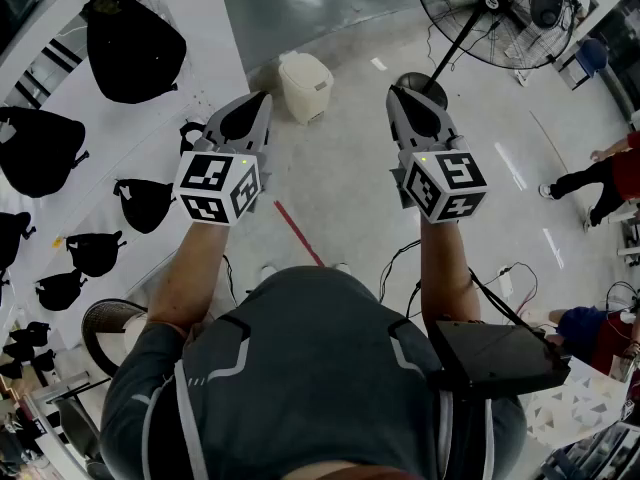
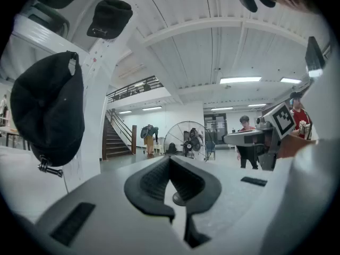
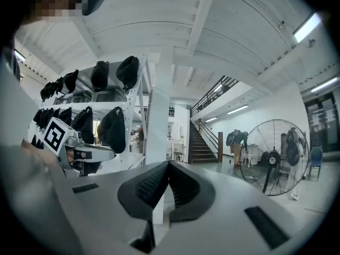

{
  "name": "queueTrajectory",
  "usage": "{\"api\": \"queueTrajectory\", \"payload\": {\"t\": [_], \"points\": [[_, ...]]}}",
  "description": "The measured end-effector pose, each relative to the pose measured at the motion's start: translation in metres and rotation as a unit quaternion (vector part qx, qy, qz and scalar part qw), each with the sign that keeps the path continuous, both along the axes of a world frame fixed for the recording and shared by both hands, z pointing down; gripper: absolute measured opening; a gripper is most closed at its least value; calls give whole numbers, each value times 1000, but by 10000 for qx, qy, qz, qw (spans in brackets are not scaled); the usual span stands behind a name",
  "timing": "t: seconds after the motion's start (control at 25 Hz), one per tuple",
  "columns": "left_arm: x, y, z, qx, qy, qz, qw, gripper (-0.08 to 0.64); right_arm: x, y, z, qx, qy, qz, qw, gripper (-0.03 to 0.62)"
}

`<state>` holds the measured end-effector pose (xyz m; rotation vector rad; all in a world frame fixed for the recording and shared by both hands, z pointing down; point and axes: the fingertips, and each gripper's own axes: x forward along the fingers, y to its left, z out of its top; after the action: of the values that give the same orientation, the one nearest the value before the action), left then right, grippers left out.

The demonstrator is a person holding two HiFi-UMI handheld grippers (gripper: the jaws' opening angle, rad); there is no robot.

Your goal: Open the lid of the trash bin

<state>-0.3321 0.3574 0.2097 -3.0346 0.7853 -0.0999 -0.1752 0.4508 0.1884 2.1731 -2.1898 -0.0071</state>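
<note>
A small cream trash bin (image 1: 305, 86) with its lid down stands on the grey floor ahead, seen only in the head view. My left gripper (image 1: 260, 100) is held level in the air, just left of the bin in that view. The right gripper (image 1: 400, 92) is level too, off to the bin's right. Neither touches the bin. The left gripper (image 2: 170, 159) has its dark ribbed pads pressed together with nothing between them. So does the right gripper (image 3: 169, 164). Each gripper view looks out across the hall over the bin, which is hidden there.
A white rack (image 1: 160, 158) hung with black bags (image 1: 130, 43) runs along the left. A large standing fan (image 1: 500, 13) is ahead on the right, its round base (image 1: 424, 83) by the right gripper. Red floor tape (image 1: 298, 233), cables (image 1: 500, 273) and a person (image 1: 600, 173) lie right.
</note>
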Motion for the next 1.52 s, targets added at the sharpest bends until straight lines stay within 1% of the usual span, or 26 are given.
{"api": "queueTrajectory", "payload": {"t": [0.12,0.28,0.56,0.68,0.76,0.84,0.92,0.96,1.04,1.12,1.28,1.4,1.52], "points": [[0,-3,2,11,-11,2,10000,9,0,-1,1,40,-44,16,10000,26],[4,-3,0,49,0,-38,10000,9,3,-2,1,133,-319,-170,9993,26],[33,0,1,9,-40,-110,9999,9,35,5,1,179,-228,-123,9995,27],[51,11,3,189,-190,-99,9996,9,47,11,2,233,-225,-142,9994,28],[66,21,4,261,-227,-32,9994,9,58,17,2,279,-256,-151,9992,28],[74,27,8,175,-198,-72,9996,9,67,28,3,322,-287,-170,9989,28],[75,28,15,60,-207,-232,9995,9,73,38,6,323,-295,-205,9988,28],[75,29,18,3,-211,-295,9993,9,76,42,10,284,-241,-206,9991,28],[77,31,19,-73,-170,-343,9992,9,84,45,16,149,10,-120,9998,28],[83,27,17,-47,-133,-382,9992,9,92,43,19,96,158,-79,9998,28],[104,15,21,17,-278,-506,9983,9,115,33,22,163,-68,-206,9996,28],[120,1,31,-37,-299,-552,9980,9,130,19,31,107,-24,-277,9996,28],[139,-23,45,-105,-316,-478,9983,9,147,-7,40,-21,-7,-257,9997,28]]}}
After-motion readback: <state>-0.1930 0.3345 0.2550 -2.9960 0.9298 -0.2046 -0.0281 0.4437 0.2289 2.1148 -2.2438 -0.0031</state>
